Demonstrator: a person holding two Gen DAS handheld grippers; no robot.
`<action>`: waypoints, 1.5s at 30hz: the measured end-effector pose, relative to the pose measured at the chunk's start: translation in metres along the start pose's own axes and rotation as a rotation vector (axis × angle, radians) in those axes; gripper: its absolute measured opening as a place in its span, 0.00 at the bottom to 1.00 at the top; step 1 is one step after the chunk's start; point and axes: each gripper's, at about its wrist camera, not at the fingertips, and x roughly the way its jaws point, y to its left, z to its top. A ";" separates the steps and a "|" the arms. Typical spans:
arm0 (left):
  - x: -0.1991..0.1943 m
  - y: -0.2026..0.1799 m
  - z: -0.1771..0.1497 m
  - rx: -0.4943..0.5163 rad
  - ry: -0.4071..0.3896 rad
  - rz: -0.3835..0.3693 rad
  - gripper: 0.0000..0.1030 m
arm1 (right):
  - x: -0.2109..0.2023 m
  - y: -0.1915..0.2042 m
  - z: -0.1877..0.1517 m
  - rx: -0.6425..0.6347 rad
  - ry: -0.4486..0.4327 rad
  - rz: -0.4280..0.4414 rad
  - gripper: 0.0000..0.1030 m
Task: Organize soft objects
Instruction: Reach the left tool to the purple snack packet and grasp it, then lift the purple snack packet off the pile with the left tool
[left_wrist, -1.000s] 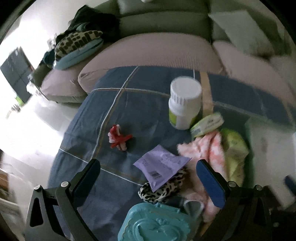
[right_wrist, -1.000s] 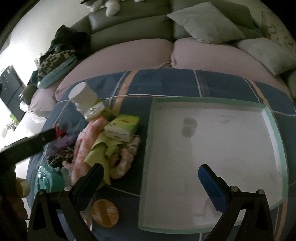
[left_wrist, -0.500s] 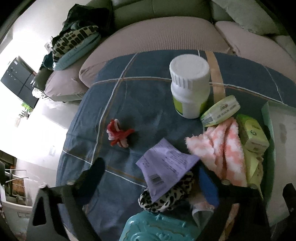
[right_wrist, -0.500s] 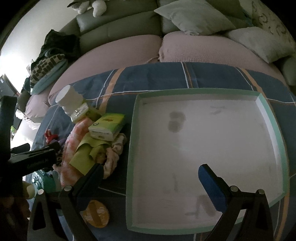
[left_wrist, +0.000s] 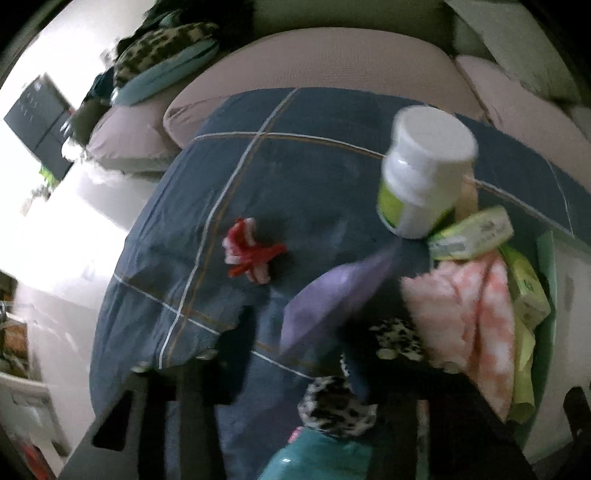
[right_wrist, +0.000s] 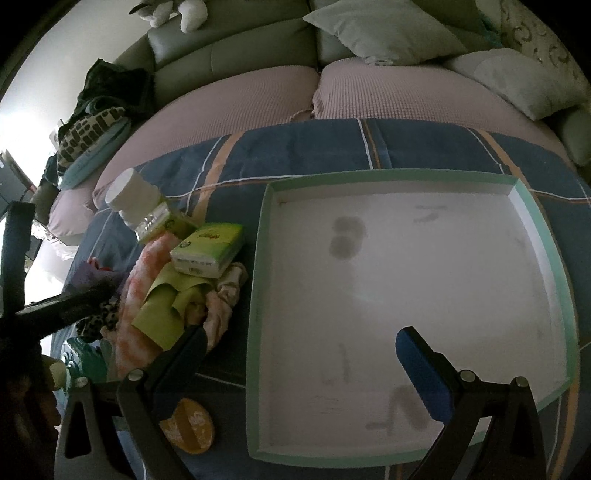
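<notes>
The left gripper (left_wrist: 295, 347) appears heavily motion-blurred in the left wrist view; its fingers read as spread apart, with the purple packet (left_wrist: 332, 295) and the leopard-print scrunchie (left_wrist: 338, 408) between them and nothing visibly clamped. Ahead of the left finger lies a red-and-white scrunchie (left_wrist: 251, 254) on the blue plaid cloth (left_wrist: 295, 166). Ahead of the right finger stands a white-capped bottle (left_wrist: 421, 177), with a green wrapped soap bar (left_wrist: 472, 234) touching its base. Right of the right finger lies the pink-and-white fuzzy cloth (left_wrist: 465, 317), bordered on its far side by a green tissue pack (left_wrist: 528, 288). A teal plastic case (left_wrist: 317, 458) sits at the bottom edge, directly under the tool. In the right wrist view, the right gripper (right_wrist: 299, 350) is spread wide and holds nothing. Its right finger hovers over the white floor of the mint-rimmed tray (right_wrist: 543, 236), which extends ahead of the tool; its left finger stands outside the tray's left rim. Ahead and left of that finger is the pile of soft items: a yellow-green cloth (right_wrist: 162, 310) and a pale ruffled fabric (right_wrist: 225, 295). An orange round disc (right_wrist: 190, 424) lies beneath the left finger.
</notes>
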 end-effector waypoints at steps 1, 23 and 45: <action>0.001 0.005 0.000 -0.014 0.001 -0.013 0.33 | 0.000 -0.001 0.000 0.002 0.001 0.000 1.00; 0.013 0.068 0.019 -0.186 0.014 -0.318 0.30 | 0.009 -0.002 -0.002 -0.002 0.032 -0.013 1.00; 0.068 0.070 0.075 -0.256 0.217 -0.384 0.59 | 0.012 0.018 0.001 -0.046 0.037 -0.042 1.00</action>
